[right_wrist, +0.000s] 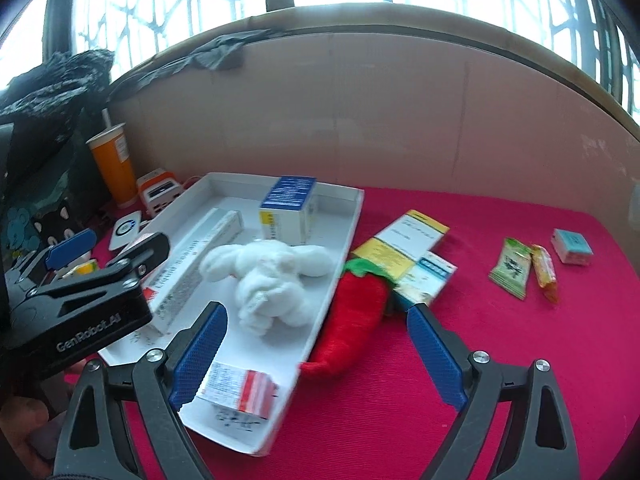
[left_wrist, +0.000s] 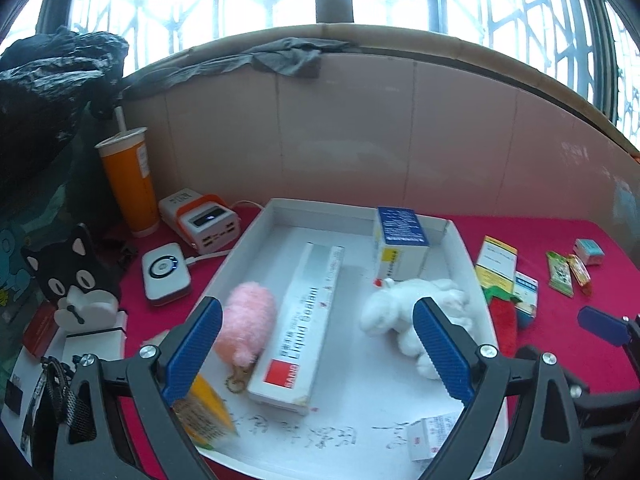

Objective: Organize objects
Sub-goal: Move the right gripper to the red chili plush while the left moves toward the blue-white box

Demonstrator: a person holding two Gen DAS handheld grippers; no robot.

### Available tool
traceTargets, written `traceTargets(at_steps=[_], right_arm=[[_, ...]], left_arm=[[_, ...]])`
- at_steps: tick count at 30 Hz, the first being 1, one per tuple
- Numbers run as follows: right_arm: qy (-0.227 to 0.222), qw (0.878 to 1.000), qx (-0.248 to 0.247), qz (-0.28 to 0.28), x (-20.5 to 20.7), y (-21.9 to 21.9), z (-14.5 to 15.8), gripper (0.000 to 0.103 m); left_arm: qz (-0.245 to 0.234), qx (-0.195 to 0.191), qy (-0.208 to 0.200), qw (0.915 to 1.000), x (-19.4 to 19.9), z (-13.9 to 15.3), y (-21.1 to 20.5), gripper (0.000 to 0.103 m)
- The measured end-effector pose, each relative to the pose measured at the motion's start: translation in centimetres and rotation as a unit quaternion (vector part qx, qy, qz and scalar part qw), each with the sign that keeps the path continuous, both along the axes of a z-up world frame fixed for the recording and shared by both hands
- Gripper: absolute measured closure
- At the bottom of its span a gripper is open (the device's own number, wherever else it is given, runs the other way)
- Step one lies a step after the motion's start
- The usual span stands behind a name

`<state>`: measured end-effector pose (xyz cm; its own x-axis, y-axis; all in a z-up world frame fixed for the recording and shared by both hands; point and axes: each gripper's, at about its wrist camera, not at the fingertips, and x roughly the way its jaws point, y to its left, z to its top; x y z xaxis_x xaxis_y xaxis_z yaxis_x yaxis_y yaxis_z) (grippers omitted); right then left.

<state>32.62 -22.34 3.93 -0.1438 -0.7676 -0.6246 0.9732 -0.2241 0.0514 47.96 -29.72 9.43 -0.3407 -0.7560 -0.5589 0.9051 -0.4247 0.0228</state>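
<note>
White tray (left_wrist: 256,232) sits on the red-covered bench (right_wrist: 480,360), holding a white plush (right_wrist: 268,280), a pink plush (left_wrist: 246,328), a long sealant box (left_wrist: 304,320) and a blue-topped box (left_wrist: 400,240). Both the left gripper (left_wrist: 318,346) and right gripper (right_wrist: 318,354) have fingers wide apart, gripping nothing. Red plush pepper (right_wrist: 352,320) lies just beside the tray.

Black angular frames are carrying the left gripper (left_wrist: 318,344) and right gripper (right_wrist: 316,354), ribbed blue pads (right_wrist: 436,356) showing, silver screws (left_wrist: 486,351) gleaming, white "GenRobot.AI" lettering (right_wrist: 90,336).
</note>
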Motion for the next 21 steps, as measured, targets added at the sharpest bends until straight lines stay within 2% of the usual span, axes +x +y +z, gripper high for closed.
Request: traceTargets(at_steps=[14,21], right_arm=[[-0.025,0.997,0.007,-0.079,-7.9,3.3,-0.8,0.008],[-0.047,0.991,0.012,-0.122,-12.2,5.3,-2.0,0.008]], left_arm=[[-0.097,0.013,-0.036,0.9945,-6.4,-1.1,3.1,0.007],[-0.141,0.044,-0.026,0.9887,-8.5,-1.8,3.8,0.007]])
